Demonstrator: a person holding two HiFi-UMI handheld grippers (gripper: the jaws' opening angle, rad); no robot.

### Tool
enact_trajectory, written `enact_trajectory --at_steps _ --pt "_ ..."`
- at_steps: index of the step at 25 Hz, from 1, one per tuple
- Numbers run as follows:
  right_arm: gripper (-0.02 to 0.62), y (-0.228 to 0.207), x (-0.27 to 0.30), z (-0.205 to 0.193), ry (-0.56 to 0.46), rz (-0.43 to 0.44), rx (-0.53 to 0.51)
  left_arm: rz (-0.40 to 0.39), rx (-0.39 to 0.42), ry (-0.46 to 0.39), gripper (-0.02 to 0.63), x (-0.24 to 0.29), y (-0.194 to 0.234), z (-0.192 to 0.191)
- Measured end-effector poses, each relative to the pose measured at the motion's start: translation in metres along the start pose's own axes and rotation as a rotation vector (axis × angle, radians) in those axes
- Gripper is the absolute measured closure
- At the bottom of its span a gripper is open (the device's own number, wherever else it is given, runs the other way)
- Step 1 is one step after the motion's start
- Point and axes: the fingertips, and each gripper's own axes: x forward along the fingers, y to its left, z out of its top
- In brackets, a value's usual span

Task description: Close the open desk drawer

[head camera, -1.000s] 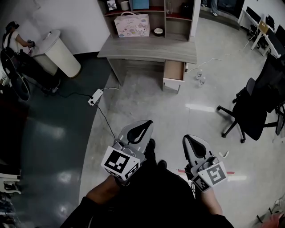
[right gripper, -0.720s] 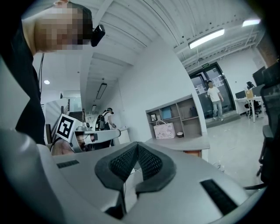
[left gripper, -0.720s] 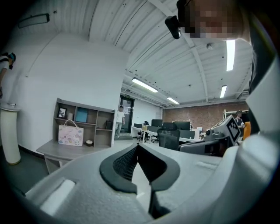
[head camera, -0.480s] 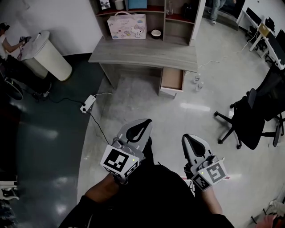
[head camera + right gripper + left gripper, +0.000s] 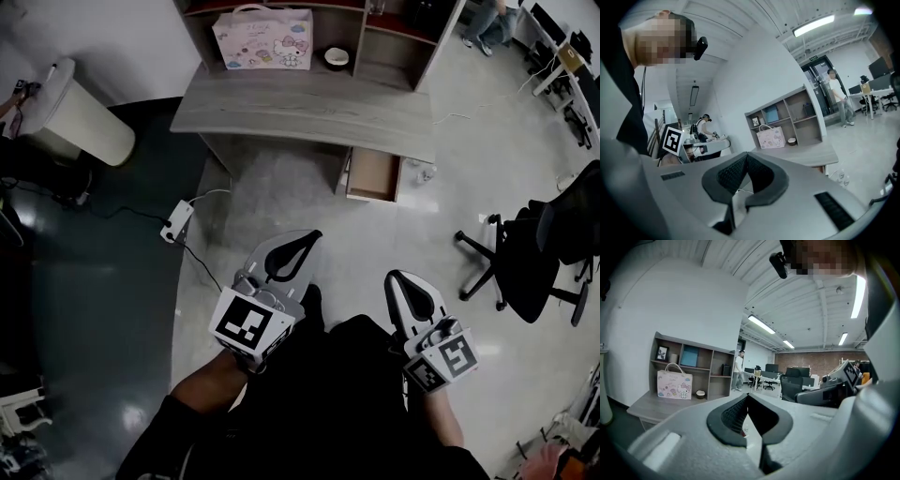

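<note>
A grey wooden desk (image 5: 300,108) stands ahead in the head view, with a shelf unit at its back. Its drawer (image 5: 373,174) on the right side is pulled open and looks empty. My left gripper (image 5: 302,242) is held low at the view's left, jaws closed tip to tip with nothing between them. My right gripper (image 5: 405,278) is at the right, also shut and empty. Both are well short of the desk, over bare floor. The desk top (image 5: 651,404) shows at the left in the left gripper view, and the desk top (image 5: 806,154) at centre right in the right gripper view.
A pink gift bag (image 5: 262,37) and a small bowl (image 5: 336,58) sit on the desk. A white bin (image 5: 70,112) stands at left, a power strip (image 5: 175,221) with cable lies on the floor, and a black office chair (image 5: 539,253) stands at right. Bottles (image 5: 427,173) stand beside the drawer.
The desk and open drawer have come closer and lower in the head view as I walk toward them. Both grippers stay shut and travel forward with me.
</note>
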Motion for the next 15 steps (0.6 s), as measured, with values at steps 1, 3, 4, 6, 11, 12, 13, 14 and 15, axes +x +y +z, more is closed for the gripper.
enact_trajectory --at_steps 1,3,4,6,11,12,13,14,15 --pt "0.583 -0.006 0.008 -0.003 0.016 -0.003 0.006 -0.004 -0.008 0.003 0.598 0.008 0.007 0.0" --pt "0.583 -0.019 0.023 -0.004 0.03 -0.009 0.028 -0.014 -0.019 0.011 0.598 0.024 0.016 -0.001" --pt "0.583 -0.026 0.031 -0.004 0.034 -0.012 0.037 -0.02 -0.021 0.018 0.598 0.033 0.021 -0.003" --pt "0.583 -0.04 0.046 0.002 0.022 -0.008 0.058 -0.025 -0.04 0.039 0.598 0.052 0.029 -0.01" --pt "0.583 -0.095 0.066 0.0 0.064 -0.012 0.05 -0.007 -0.095 0.088 0.598 0.101 0.038 -0.024" --pt "0.583 -0.106 0.07 0.002 0.067 -0.012 0.049 -0.006 -0.096 0.096 0.598 0.112 0.039 -0.025" --pt "0.583 -0.117 0.075 0.004 0.069 -0.012 0.043 -0.004 -0.095 0.102 0.598 0.123 0.041 -0.025" --pt "0.583 -0.129 0.08 0.007 0.071 -0.011 0.034 0.0 -0.093 0.107 0.598 0.135 0.044 -0.025" --pt "0.583 -0.14 0.085 0.009 0.073 -0.009 0.025 0.006 -0.09 0.11 0.598 0.147 0.047 -0.026"
